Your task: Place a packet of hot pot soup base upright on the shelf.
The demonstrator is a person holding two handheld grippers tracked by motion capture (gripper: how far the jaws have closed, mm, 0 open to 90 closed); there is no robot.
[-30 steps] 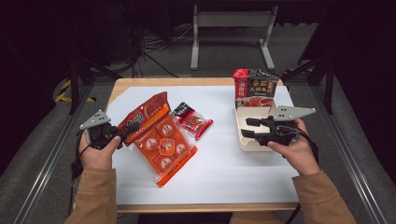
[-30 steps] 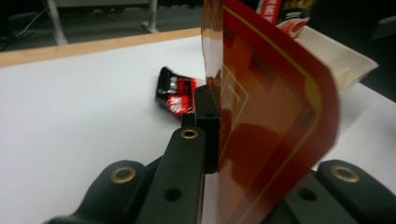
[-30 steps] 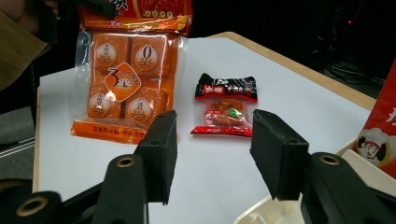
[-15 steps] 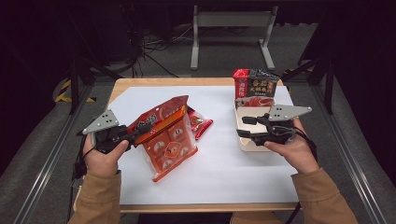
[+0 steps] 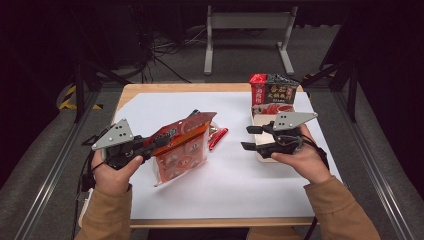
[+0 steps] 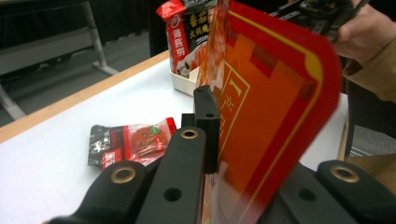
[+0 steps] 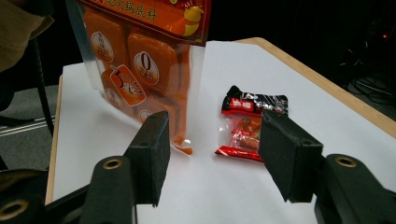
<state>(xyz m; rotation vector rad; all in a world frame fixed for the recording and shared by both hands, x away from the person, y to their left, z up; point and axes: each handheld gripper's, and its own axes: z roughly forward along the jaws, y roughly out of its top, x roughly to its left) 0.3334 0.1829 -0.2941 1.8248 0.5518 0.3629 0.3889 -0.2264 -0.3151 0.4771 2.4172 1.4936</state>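
A large orange snack bag (image 5: 181,146) with several orange packets inside hangs tilted from its top edge, and my left gripper (image 5: 151,143) is shut on that edge. In the left gripper view the bag (image 6: 275,102) covers the right jaw of that gripper (image 6: 219,109). The bag's lower corner (image 7: 184,148) sits close to the white sheet. My right gripper (image 5: 247,138) is held above the table's right side, pointing left at the bag. Its jaws have just been opening and nothing is between them (image 7: 215,154). A small red sachet (image 5: 218,138) lies flat between the two grippers.
A red and black hotpot box (image 5: 273,94) stands at the back right. A cream tray (image 5: 260,118) sits in front of it, under the right gripper. White paper (image 5: 235,185) covers the wooden table. Dark floor, cables and a metal frame lie beyond the far edge.
The left gripper has risen and lifted the orange bag from lying flat to hanging tilted. The right gripper's jaws stand wider apart than before, and it has shifted slightly.
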